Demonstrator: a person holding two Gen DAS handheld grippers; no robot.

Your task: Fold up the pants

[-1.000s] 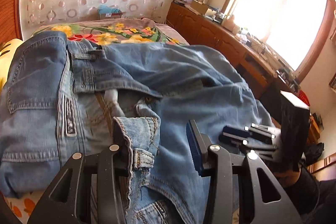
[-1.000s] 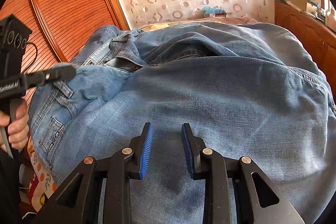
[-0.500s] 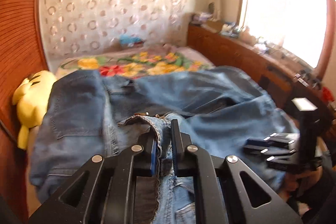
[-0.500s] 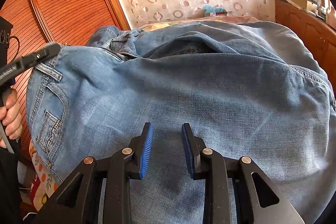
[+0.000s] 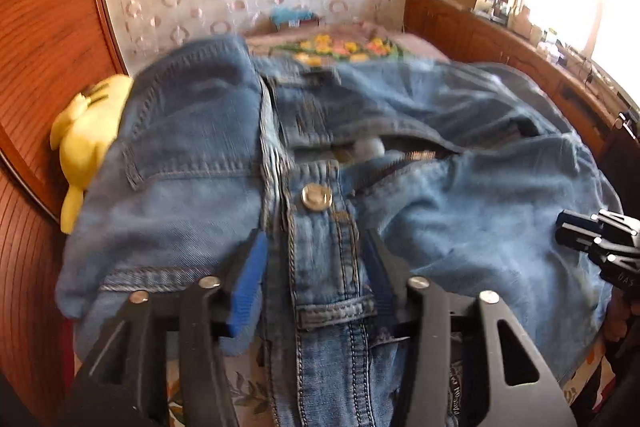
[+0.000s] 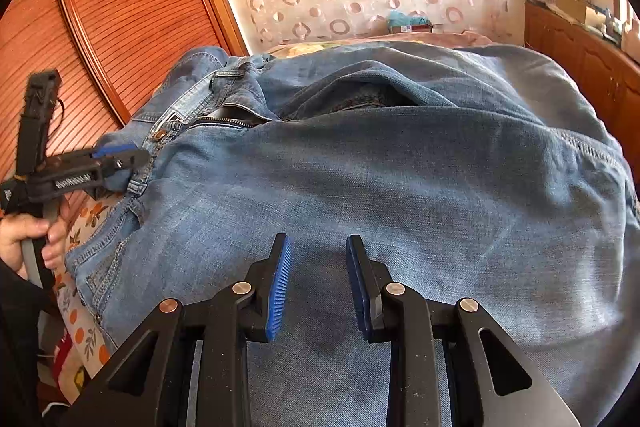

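Observation:
Blue jeans [image 5: 460, 211] lie spread over the bed, waist toward my left gripper, fly unzipped, metal button [image 5: 316, 197] facing up. My left gripper [image 5: 314, 247] straddles the waistband's button strip; its jaws are opening and the pads stand clear of the denim between them. From the right wrist view, the same gripper [image 6: 116, 157] sits at the waistband's edge at far left. My right gripper [image 6: 318, 241] hovers low over the broad flat leg of the jeans [image 6: 400, 167], jaws partly apart with nothing pinched between them. It shows at the right edge [image 5: 596, 239] in the left wrist view.
A yellow plush toy [image 5: 86, 131] lies against the ribbed wooden headboard [image 6: 120, 7] on the left. The floral bedspread [image 5: 344, 47] shows beyond the jeans. A wooden cabinet [image 5: 500, 39] with clutter runs under the window on the right. A person's hand [image 6: 24, 239] grips the left handle.
The left gripper shut on the waistband, carried it over and down, and has now let go; the waistband lies flatter with the button up. The right gripper stayed put.

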